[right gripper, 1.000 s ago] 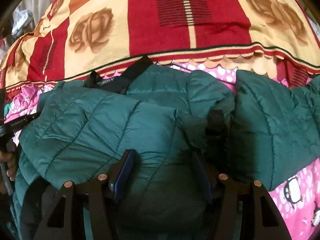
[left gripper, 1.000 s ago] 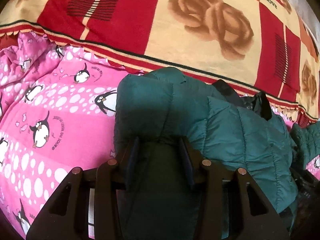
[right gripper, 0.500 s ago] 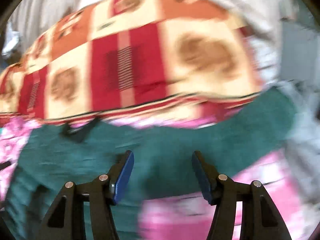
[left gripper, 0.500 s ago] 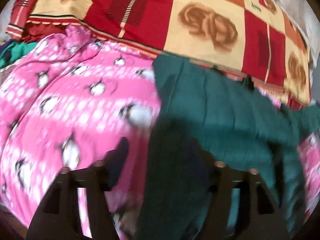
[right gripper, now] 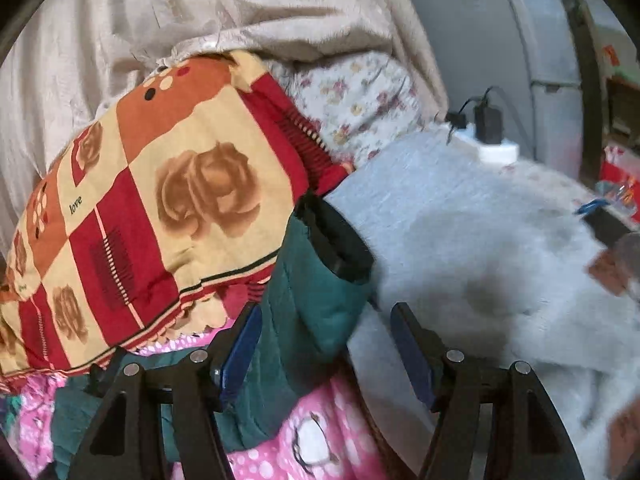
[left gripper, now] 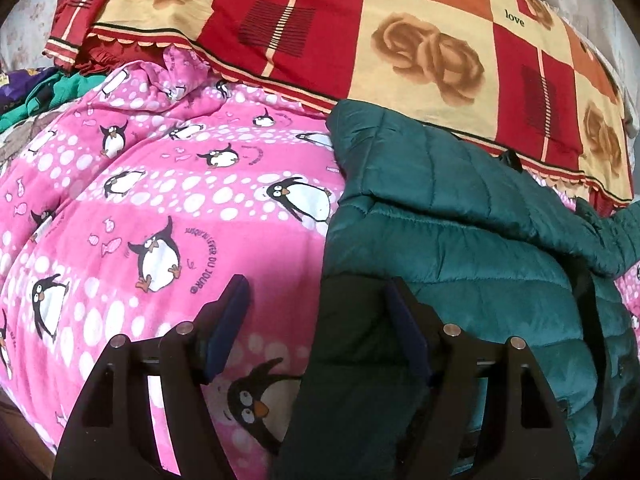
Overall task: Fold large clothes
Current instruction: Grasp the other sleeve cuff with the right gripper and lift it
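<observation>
A dark green quilted puffer jacket (left gripper: 460, 216) lies on a pink penguin blanket (left gripper: 132, 184), at the right in the left wrist view. My left gripper (left gripper: 320, 300) is open and empty over the jacket's near left edge, its right finger over the jacket. In the right wrist view a jacket sleeve (right gripper: 316, 300) with a black cuff (right gripper: 336, 236) stretches to the right, its cuff against a grey blanket. My right gripper (right gripper: 326, 328) is open and empty above this sleeve.
A red and cream rose-patterned quilt (left gripper: 400, 40) lies behind the jacket; it also shows in the right wrist view (right gripper: 160, 208). A grey fleece blanket (right gripper: 480, 260) lies to the right, with a white power strip and charger (right gripper: 492, 136) behind. Green cloth (left gripper: 52, 88) sits at far left.
Both grippers have let go of the jacket and opened. The left gripper pulled back to the left over the pink blanket. The right gripper swung right toward the sleeve and grey blanket.
</observation>
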A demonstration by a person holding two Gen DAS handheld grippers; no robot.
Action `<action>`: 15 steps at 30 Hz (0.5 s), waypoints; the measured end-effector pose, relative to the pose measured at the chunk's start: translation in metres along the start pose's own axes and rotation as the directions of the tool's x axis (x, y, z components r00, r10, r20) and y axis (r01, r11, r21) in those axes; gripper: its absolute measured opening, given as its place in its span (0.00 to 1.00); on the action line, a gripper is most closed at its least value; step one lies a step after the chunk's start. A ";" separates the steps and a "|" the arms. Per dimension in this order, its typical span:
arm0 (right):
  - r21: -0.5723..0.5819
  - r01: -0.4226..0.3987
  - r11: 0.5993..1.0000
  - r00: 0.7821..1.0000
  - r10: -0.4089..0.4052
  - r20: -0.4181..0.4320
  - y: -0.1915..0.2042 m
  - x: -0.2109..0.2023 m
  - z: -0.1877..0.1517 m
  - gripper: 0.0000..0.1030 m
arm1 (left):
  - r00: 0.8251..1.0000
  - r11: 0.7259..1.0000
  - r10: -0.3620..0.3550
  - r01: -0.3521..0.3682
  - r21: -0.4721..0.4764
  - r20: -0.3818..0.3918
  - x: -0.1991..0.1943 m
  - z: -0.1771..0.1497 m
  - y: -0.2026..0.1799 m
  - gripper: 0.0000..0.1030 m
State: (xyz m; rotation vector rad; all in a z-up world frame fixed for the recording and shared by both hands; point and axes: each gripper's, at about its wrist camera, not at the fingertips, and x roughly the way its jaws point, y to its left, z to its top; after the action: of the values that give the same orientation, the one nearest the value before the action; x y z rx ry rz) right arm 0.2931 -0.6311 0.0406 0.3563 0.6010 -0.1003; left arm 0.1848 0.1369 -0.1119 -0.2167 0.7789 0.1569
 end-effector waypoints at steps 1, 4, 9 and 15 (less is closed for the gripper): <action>-0.005 -0.011 1.000 1.000 0.011 -0.011 0.003 0.007 0.000 0.62 | 1.000 1.000 -0.003 0.003 -0.003 0.001 0.000 0.000 0.001 0.69; 0.004 -0.002 1.000 1.000 0.002 -0.023 0.007 0.020 0.001 0.62 | 1.000 1.000 -0.012 0.012 -0.014 0.002 0.001 -0.002 0.003 0.70; 0.019 0.028 0.999 0.999 -0.028 -0.021 0.012 0.018 0.000 0.22 | 1.000 1.000 -0.002 0.002 -0.002 0.001 0.002 -0.002 0.001 0.70; -0.063 -0.033 0.997 0.999 0.032 -0.009 0.046 0.002 0.000 0.12 | 1.000 1.000 -0.006 0.006 -0.004 0.003 0.003 -0.003 0.002 0.70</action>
State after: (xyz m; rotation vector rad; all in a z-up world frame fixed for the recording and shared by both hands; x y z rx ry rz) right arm 0.3036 -0.5879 0.0533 0.3053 0.6050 -0.0484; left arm 0.1845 0.1383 -0.1163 -0.2227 0.7749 0.1533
